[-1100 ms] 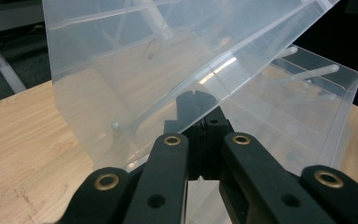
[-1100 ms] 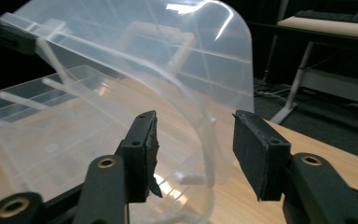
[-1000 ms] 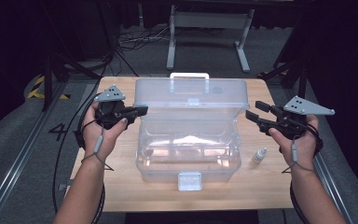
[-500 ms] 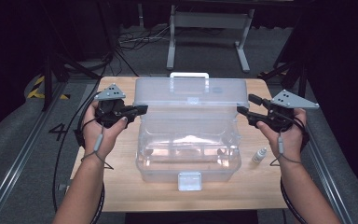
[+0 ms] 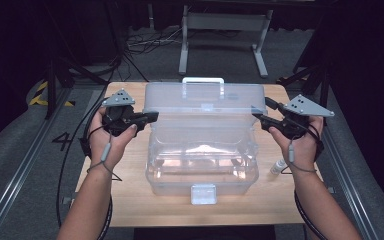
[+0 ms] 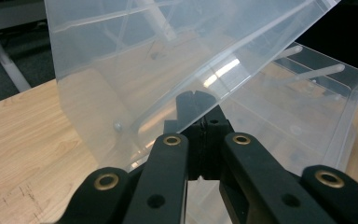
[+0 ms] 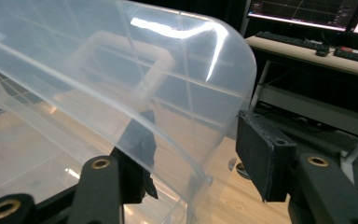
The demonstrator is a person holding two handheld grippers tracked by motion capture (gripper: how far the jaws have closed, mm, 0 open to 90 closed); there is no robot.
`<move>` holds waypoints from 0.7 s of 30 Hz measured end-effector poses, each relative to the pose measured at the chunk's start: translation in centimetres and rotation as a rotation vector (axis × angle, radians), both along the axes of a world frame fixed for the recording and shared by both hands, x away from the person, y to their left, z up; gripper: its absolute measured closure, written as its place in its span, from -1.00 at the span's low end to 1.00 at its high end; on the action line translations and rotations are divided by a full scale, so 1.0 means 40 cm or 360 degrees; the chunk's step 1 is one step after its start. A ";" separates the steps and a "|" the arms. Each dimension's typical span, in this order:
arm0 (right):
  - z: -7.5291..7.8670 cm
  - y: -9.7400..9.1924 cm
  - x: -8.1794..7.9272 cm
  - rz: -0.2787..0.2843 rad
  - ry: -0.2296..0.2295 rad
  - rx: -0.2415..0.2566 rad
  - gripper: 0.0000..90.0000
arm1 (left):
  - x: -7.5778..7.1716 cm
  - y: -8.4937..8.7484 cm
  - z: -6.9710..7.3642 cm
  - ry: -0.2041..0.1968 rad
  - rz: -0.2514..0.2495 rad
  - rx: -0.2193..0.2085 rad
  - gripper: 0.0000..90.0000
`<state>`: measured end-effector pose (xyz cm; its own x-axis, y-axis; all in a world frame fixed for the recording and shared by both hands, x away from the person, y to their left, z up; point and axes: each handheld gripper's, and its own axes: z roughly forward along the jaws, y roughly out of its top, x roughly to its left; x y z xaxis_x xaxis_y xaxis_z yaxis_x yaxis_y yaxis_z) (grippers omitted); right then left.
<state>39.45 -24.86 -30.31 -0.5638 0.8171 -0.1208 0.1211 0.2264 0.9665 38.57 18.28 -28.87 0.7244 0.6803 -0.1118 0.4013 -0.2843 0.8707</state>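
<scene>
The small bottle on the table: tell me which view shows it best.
The high view. There the small bottle lies on the table to the right of the clear box, below the right tool. The two gripper views look into the box's lid and walls.

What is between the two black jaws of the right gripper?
In the right gripper view, the curved edge of the clear box lid sits between the jaws of the right gripper. The jaws stand apart and have just been closing on it.
</scene>
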 end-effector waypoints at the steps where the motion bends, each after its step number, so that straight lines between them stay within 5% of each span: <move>1: 0.001 0.000 -0.001 -0.0006 -0.0008 0.0000 0.11 | 0.000 0.000 0.000 0.0000 0.0000 -0.0001 0.99; 10: 0.004 0.003 -0.001 -0.0018 -0.0024 0.0009 0.11 | 0.002 0.000 0.000 0.0001 0.0000 -0.0009 0.99; 21: 0.005 0.005 -0.008 -0.0073 -0.0049 -0.0070 0.31 | 0.004 -0.001 0.003 0.0005 -0.0005 0.0004 0.98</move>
<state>39.14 -24.65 -30.12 -0.5212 0.8356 -0.1736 0.1031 0.2636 0.9591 38.72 18.25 -28.76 0.7259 0.6785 -0.1126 0.4035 -0.2875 0.8686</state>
